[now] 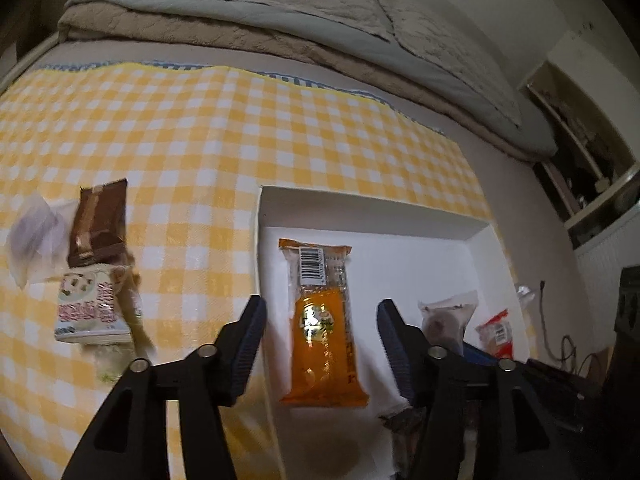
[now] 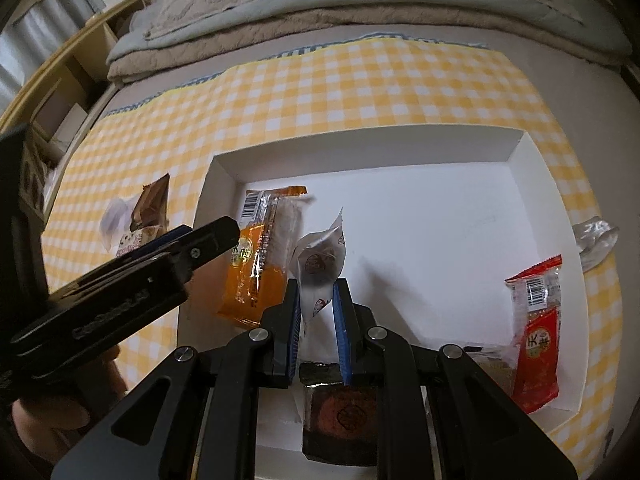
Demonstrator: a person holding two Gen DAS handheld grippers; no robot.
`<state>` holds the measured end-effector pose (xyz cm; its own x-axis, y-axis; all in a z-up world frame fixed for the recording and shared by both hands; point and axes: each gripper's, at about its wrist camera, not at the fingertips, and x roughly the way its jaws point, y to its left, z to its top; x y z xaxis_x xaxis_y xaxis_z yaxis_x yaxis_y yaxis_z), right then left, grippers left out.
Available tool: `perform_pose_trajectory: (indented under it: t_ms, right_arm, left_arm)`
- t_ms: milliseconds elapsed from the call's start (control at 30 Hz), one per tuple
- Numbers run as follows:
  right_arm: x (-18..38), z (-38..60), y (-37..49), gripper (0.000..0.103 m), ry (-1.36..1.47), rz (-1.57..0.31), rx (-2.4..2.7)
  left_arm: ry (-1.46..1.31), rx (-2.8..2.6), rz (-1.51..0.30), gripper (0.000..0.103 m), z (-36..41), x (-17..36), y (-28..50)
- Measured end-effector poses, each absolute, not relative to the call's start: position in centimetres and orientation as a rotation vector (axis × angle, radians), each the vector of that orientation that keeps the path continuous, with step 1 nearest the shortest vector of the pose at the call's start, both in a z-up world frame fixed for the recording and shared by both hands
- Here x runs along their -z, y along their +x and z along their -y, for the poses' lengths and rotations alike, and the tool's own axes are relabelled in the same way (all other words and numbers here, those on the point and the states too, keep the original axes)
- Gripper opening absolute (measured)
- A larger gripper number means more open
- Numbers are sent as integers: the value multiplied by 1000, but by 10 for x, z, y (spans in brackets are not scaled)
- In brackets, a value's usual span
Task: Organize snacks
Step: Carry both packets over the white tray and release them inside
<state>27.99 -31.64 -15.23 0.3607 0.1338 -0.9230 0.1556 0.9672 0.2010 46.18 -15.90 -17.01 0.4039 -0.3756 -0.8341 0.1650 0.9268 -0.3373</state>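
On the yellow-and-white checked cloth [image 1: 200,128], we are seeing the shallow white cardboard box [image 2: 536,184] holding one orange snack bar [image 1: 324,328], one red snack packet [image 2: 536,328] and a half-hidden dark packet [image 2: 340,420]. The left gripper [image 1: 320,344] is standing apart over the bar, not touching it. The right gripper [image 2: 318,320] is clamping a silvery pouch [image 2: 320,256].

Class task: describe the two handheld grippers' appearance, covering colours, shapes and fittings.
Both grippers are black. The left gripper has angular arms with slot cut-outs, silver round pivot pins and dark blue ribbed pads. The right gripper matches, with brighter blue pads. No sleeves or cables on them show.

Both wrist cameras look steeply down, close over the white tray [image 1: 472,236].
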Motion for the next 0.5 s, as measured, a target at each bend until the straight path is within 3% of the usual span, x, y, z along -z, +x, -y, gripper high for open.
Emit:
perform_pose_trajectory:
  t_ms: [500]
  right_arm:
    - [152, 335, 266, 21, 298, -1233, 95]
  left_arm:
    - [-87, 363, -1088, 59, 142, 149, 435]
